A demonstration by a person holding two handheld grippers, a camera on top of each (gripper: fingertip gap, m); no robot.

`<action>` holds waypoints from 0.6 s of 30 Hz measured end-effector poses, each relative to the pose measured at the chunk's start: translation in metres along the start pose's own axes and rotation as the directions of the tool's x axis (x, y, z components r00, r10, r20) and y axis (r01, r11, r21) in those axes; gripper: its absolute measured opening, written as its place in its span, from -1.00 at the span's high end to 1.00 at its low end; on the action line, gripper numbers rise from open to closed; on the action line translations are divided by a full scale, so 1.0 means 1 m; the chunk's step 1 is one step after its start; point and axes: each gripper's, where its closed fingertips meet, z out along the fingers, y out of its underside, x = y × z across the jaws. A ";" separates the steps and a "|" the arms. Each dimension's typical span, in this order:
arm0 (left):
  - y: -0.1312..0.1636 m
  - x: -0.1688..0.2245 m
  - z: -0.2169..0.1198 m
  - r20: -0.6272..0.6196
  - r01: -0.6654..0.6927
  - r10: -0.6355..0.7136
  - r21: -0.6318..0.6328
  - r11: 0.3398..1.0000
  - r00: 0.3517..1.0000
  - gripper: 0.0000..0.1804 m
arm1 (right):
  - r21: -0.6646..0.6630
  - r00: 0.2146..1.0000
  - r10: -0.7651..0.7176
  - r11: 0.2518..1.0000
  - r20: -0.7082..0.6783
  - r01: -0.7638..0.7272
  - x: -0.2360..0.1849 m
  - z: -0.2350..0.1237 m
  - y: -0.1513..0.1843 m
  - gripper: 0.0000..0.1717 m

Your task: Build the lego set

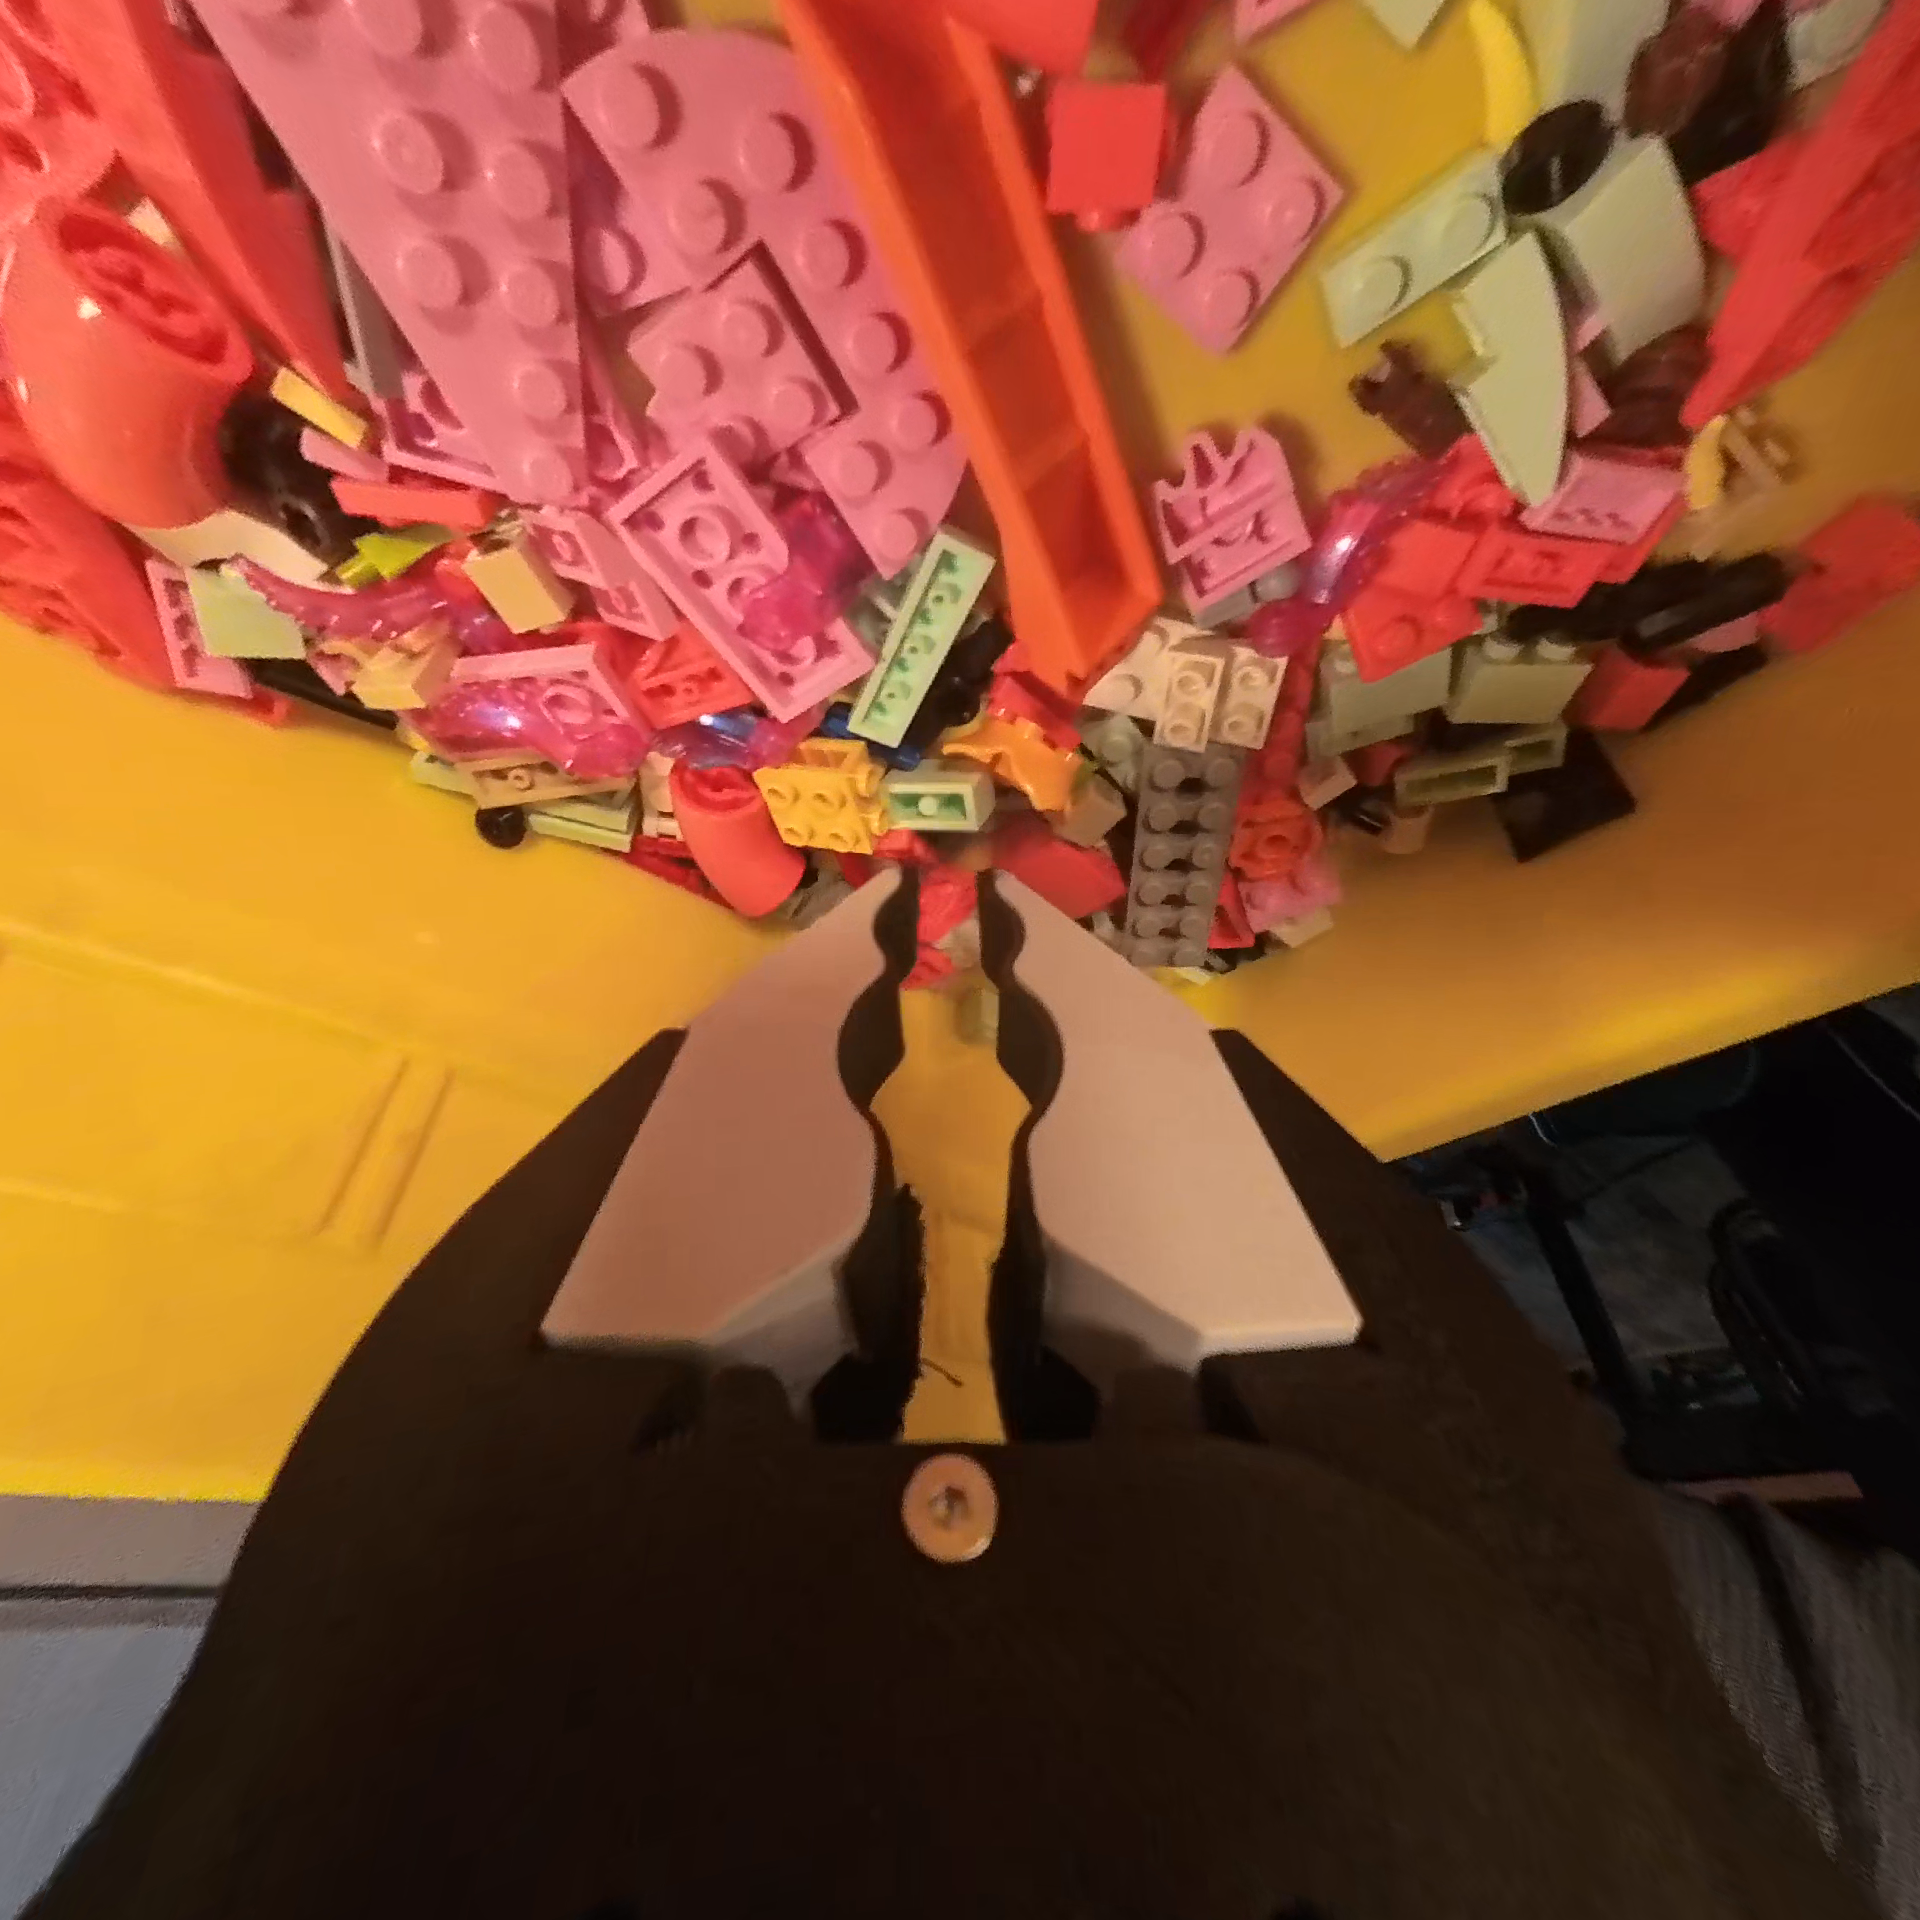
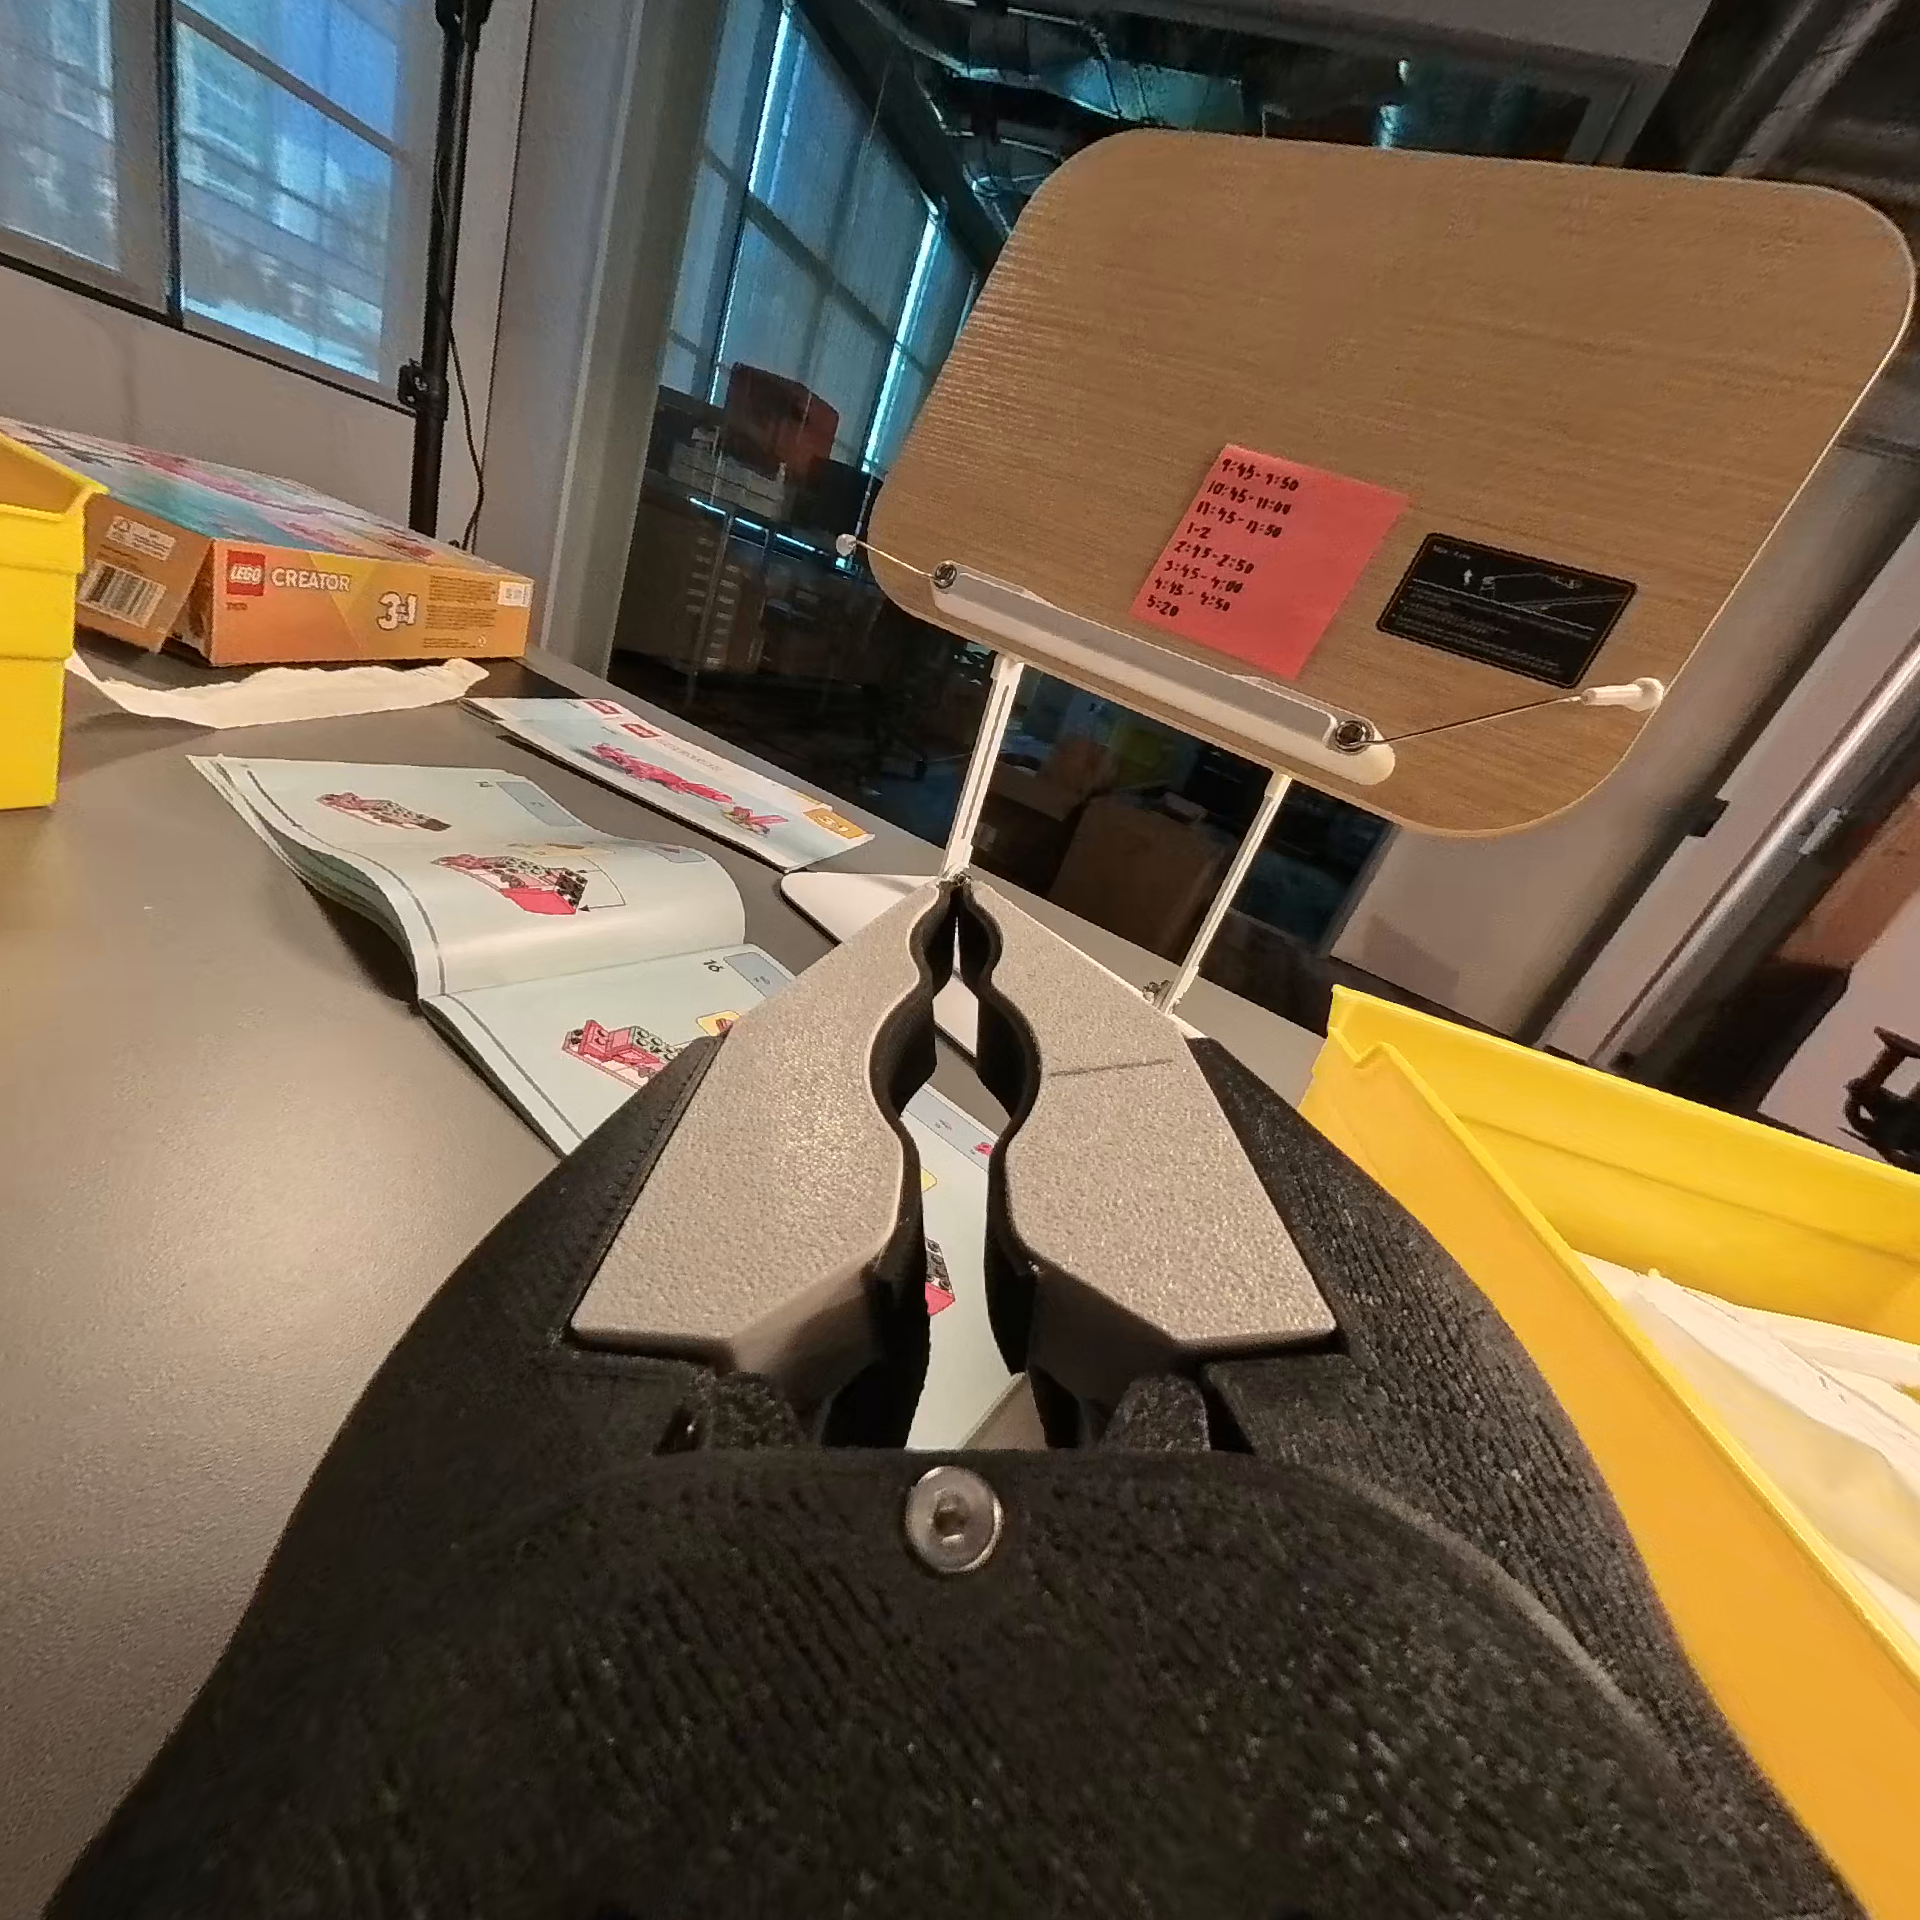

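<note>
Dark grey tabletop (image 2: pixel 208 1195) carries everything, and the landmark on it is the yellow plastic bin (image 1: pixel 260 935) heaped with loose pink, red and orange toy bricks (image 1: pixel 727 364). Beyond the bin stands a wooden-faced book stand (image 2: pixel 1403 468) on thin white legs, tilted back as if to prop pages for reading, though the open instruction booklet (image 2: pixel 468 904) lies flat beside it. Inside the bin, the left hand-held gripper (image 1: pixel 948 894) is narrowed at the near edge of the heap, a small red brick (image 1: pixel 948 909) between its tips. Outside the bin, the right hand-held gripper (image 2: pixel 956 891) is closed, tips meeting on nothing.
</note>
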 end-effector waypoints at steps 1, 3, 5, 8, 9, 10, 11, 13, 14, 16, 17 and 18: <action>-0.002 0.000 -0.001 -0.004 -0.010 0.010 0.015 1.000 1.000 1.00 | 0.001 1.000 0.002 1.000 0.000 -0.002 0.000 0.000 0.000 1.00; -0.005 0.002 -0.005 -0.018 -0.023 0.024 0.049 0.999 1.000 1.00 | 0.002 1.000 0.004 1.000 -0.001 -0.004 0.000 0.000 0.000 1.00; -0.005 0.001 -0.009 -0.011 -0.026 0.027 0.064 0.998 1.000 1.00 | 0.002 1.000 0.004 1.000 -0.001 -0.004 0.000 0.000 0.000 1.00; -0.005 0.006 -0.015 -0.033 -0.027 0.030 0.084 0.996 0.999 1.00 | 0.005 1.000 0.009 1.000 0.000 -0.009 0.000 0.000 -0.001 1.00; -0.005 0.007 -0.017 -0.036 -0.022 0.025 0.085 0.996 0.999 1.00 | 0.007 1.000 0.013 1.000 0.001 -0.013 0.000 -0.001 -0.001 1.00; -0.005 0.006 -0.017 -0.031 -0.011 0.014 0.086 0.996 0.999 1.00 | 0.008 1.000 0.015 1.000 0.002 -0.015 0.000 -0.001 -0.001 1.00; -0.005 0.006 -0.018 -0.027 0.002 0.000 0.088 0.996 1.000 0.98 | 0.009 1.000 0.018 1.000 0.002 -0.018 0.001 -0.001 -0.001 1.00; -0.004 0.006 -0.017 -0.029 0.036 -0.034 0.078 0.996 0.999 0.84 | 0.012 1.000 0.023 1.000 0.002 -0.023 0.001 -0.001 -0.001 1.00; -0.003 0.006 -0.016 -0.032 0.051 -0.049 0.068 0.996 0.998 0.80 | 0.013 1.000 0.026 1.000 0.002 -0.026 0.001 -0.001 -0.002 1.00; 0.000 0.004 -0.011 -0.031 0.080 -0.079 0.045 0.996 0.996 0.81 | 0.015 1.000 0.031 0.999 0.002 -0.031 0.002 -0.001 -0.002 1.00; 0.002 0.003 -0.008 -0.030 0.096 -0.095 0.036 0.995 0.995 0.82 | 0.017 0.999 0.034 0.999 0.002 -0.034 0.002 -0.002 -0.002 1.00; 0.002 0.002 -0.006 -0.038 0.111 -0.110 0.030 0.993 0.993 0.84 | 0.018 0.999 0.037 0.999 0.003 -0.037 0.002 -0.002 -0.002 1.00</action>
